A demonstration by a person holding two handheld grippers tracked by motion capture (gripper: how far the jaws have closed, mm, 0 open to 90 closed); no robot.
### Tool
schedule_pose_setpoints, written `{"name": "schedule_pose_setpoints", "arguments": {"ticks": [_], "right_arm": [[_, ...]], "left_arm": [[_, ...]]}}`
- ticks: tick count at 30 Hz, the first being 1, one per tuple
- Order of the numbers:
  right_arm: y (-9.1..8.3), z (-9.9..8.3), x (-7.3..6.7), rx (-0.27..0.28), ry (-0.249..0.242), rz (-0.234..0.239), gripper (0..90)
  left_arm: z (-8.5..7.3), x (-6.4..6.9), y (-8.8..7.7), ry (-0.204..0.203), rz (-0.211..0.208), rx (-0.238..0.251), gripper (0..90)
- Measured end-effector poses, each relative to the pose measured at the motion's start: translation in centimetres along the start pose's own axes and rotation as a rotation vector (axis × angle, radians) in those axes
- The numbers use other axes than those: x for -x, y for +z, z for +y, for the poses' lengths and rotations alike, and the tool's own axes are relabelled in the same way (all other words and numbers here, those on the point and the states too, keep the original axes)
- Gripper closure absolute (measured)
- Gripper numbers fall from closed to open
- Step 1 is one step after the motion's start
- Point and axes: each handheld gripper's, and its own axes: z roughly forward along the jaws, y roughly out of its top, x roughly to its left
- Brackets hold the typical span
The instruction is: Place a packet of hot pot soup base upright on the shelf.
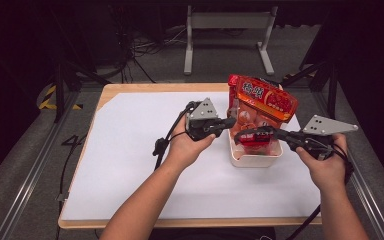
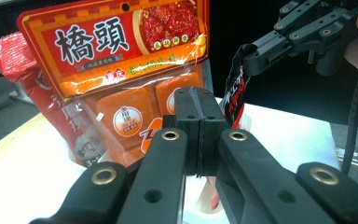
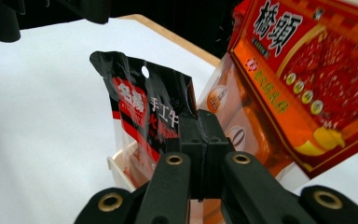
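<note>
Between our right gripper's point(image 3: 199, 122) jaws, pressed fully together, we held the top edge of a black-and-red sauce packet point(image 3: 142, 100) standing in the white bin point(image 1: 254, 159) at the table's right, while our left gripper point(image 2: 200, 100), jaws also pressed together and seemingly on nothing, hung just beside the bin. We judged the thin pinch near the packet's corner could slip, or the packet could drag the tall orange hotpot-base bag point(image 1: 266, 97) leaning beside it and tip the light bin. That packet looked glossy and crumpled, with a round hang hole and white lettering.
</note>
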Motion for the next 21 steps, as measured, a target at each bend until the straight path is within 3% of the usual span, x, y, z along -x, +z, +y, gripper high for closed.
{"name": "schedule_pose_setpoints", "arguments": {"ticks": [12,21], "right_arm": [[0.3,-0.8,0.8,-0.101,0.065,0.021,83.6],[0.1,-0.9,1.0,-0.119,0.091,0.017,81.7]], "left_arm": [[-0.9,-0.6,-1.1,-0.027,0.015,-0.007,90.0],[-1.5,-0.8,-1.6,-0.040,0.019,-0.012,90.0]]}}
